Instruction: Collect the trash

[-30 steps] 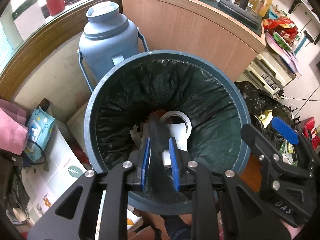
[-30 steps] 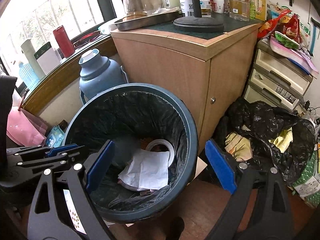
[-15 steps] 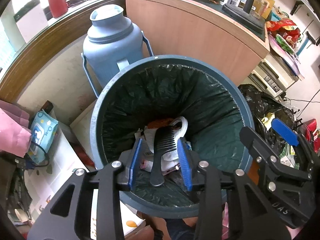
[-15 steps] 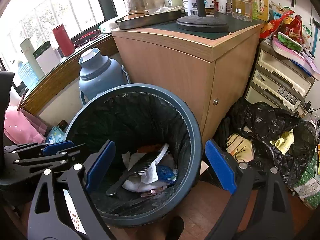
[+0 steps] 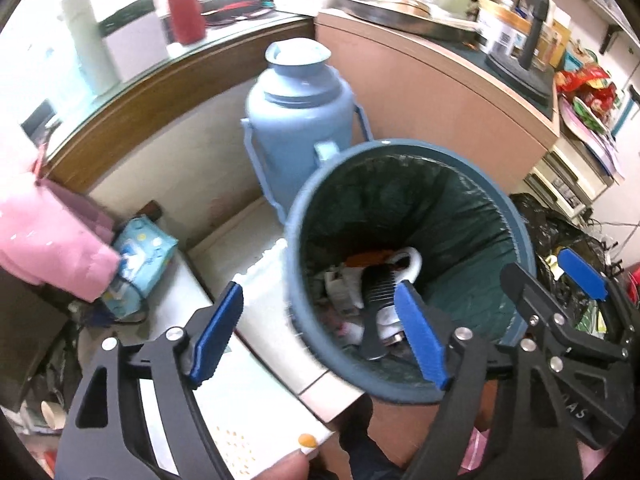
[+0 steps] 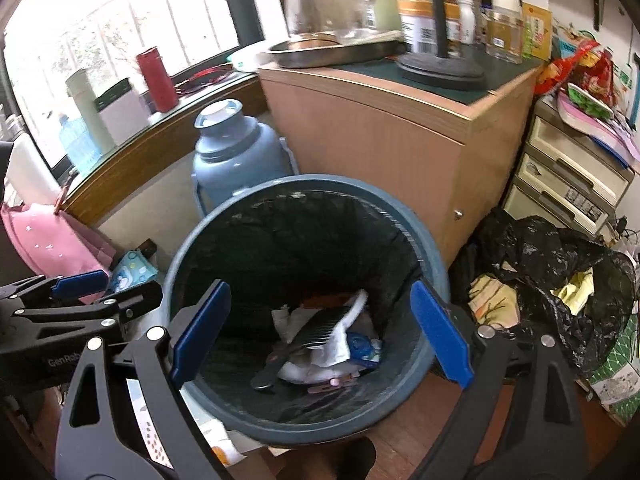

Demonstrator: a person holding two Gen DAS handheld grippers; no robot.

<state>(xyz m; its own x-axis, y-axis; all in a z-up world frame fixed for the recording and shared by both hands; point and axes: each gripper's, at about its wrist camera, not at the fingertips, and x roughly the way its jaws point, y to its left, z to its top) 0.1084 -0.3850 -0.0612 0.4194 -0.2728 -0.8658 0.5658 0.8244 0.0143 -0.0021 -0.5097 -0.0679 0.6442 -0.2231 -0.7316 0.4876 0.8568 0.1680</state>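
The left gripper (image 5: 320,336) is seen with its jaws opening, nothing held between them. The right gripper (image 6: 320,332) is spread wide and empty. A black comb (image 6: 304,338) is seen lying loose on crumpled white paper (image 6: 320,350) at the bottom of the blue trash bin (image 6: 432,264), at lower centre of the right wrist view. A light-blue jug (image 6: 236,152) is set behind the bin, beside a wooden cabinet (image 6: 380,140).

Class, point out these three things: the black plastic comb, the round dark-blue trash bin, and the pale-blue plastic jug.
Black plastic comb (image 6: 316,326), right wrist view, on its toothed middle.
Round dark-blue trash bin (image 6: 434,268), right wrist view, on its rim.
Pale-blue plastic jug (image 5: 298,120), left wrist view, on its body.
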